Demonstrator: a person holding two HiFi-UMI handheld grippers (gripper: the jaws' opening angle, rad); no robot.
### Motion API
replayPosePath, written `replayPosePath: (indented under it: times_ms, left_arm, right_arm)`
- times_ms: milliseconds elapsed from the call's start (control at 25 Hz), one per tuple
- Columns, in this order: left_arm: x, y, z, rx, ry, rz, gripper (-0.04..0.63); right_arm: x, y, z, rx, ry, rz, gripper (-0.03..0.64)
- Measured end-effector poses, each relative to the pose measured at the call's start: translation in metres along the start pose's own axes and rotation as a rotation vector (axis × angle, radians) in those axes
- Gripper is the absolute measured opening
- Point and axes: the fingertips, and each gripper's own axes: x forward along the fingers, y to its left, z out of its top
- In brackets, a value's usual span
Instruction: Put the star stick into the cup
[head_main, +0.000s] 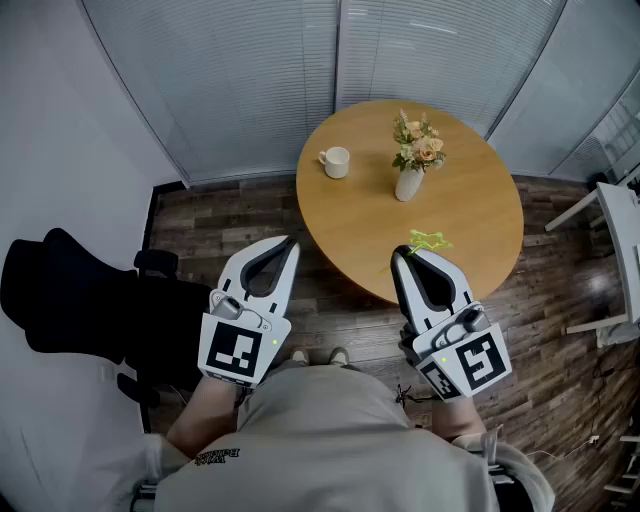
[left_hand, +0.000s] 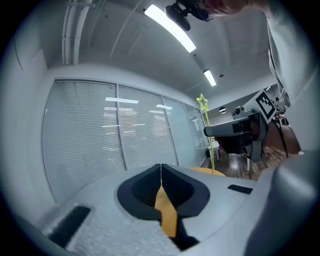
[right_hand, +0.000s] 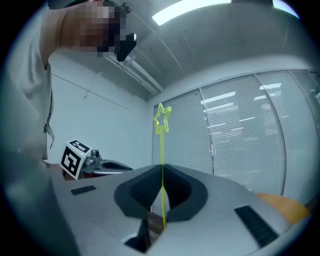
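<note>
**A:** What is closest, on the near side of the round table (head_main: 480, 215)?

**B:** The person (head_main: 320, 440), in a light shirt, with a gripper in each hand. The left gripper (head_main: 289, 242) hangs over the wooden floor (head_main: 215, 225), just off the table's near-left edge. The right gripper (head_main: 401, 253) has its tips at the table's near rim.

**A:** How do the jaws stand?

**B:** In the left gripper view the two jaws meet tip to tip with nothing between them. The orange showing through the gap lower down is only the tabletop behind. In the right gripper view the jaws are pressed together on the thin green stem of the star stick (right_hand: 162, 150). It rises straight up out of them, with the star outline at its top.

**A:** Where is that stick relative to the table?

**B:** It is above the near edge and touches no surface. In the head view its star shows just past the right gripper's tips.

**A:** And on the table itself?

**B:** A white vase (head_main: 408, 184) of pale flowers (head_main: 419, 140) stands upright around the middle. The cup (head_main: 337, 161) is white and upright on the far-left part, with its handle turned left. It is apart from the vase and well apart from the stick.

**A:** And beyond that?

**B:** Pale blinds (head_main: 250, 70) run behind the table's far side. A black chair (head_main: 75, 300) sits well off to the table's left.
</note>
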Motion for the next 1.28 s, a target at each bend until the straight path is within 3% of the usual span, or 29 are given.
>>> replayPosePath:
  times_ms: [160, 400, 920, 1280]
  left_arm:
    - [-0.003, 0.000, -0.005, 0.041, -0.005, -0.016, 0.023]
    - [0.002, 0.000, -0.004, -0.013, 0.006, 0.001, 0.023]
    - [0.012, -0.022, -0.013, 0.017, 0.023, 0.012, 0.023]
    - [0.020, -0.036, -0.013, -0.006, 0.041, 0.044, 0.023]
  right_arm:
    - [-0.001, -0.001, -0.005, 0.030, 0.004, -0.018, 0.031]
    - [0.002, -0.009, -0.012, 0.055, 0.019, -0.018, 0.032]
    - [-0.009, -0.025, -0.020, 0.064, 0.027, 0.020, 0.031]
    - [-0.015, -0.038, -0.032, 0.083, 0.033, 0.055, 0.031]
